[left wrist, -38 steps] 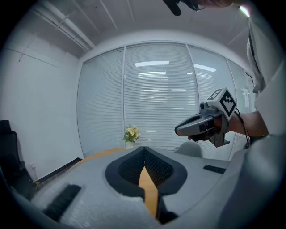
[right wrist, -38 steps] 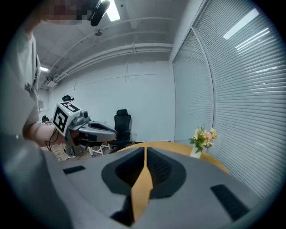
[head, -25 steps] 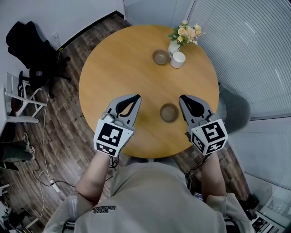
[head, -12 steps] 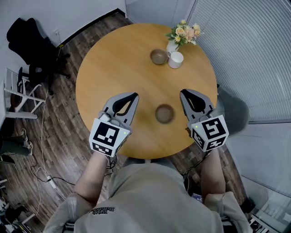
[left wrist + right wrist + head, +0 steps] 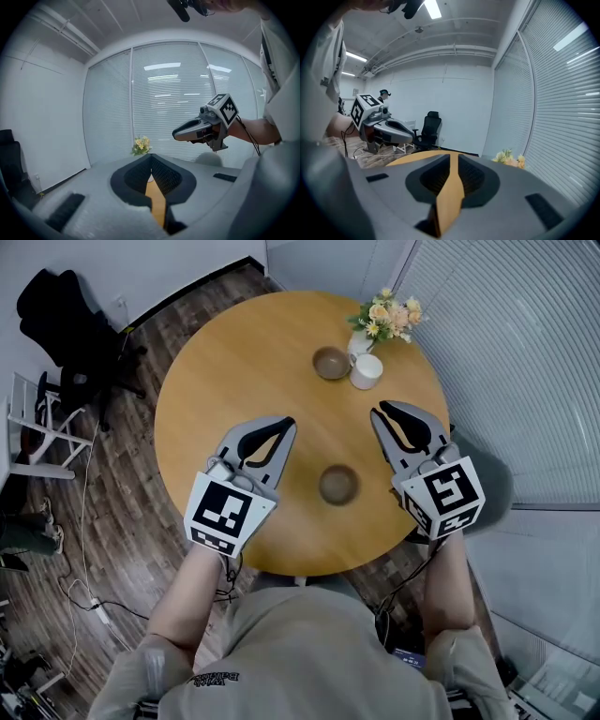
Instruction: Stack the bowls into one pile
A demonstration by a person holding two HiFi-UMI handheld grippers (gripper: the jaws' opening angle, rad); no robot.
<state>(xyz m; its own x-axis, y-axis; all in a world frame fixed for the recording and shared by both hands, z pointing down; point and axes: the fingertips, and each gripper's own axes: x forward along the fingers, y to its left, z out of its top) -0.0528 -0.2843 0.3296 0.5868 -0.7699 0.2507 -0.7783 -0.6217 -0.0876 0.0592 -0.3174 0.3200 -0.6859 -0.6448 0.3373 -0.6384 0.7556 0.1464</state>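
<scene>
Flanking a small round brown bowl (image 5: pixel 338 484), left gripper (image 5: pixel 284 425) and right gripper (image 5: pixel 382 412), both closed, empty; twin bowl (image 5: pixel 330 363) beyond.

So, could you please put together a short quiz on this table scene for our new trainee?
1. True or false: the near bowl sits inside the far bowl.
2. What stands right beside the far bowl? A) white mug B) spoon C) plate
3. What do the left gripper and right gripper hold?
Key: 1 false, they stand apart on the table; 2 A; 3 nothing, both sets of jaws are shut and empty.
</scene>
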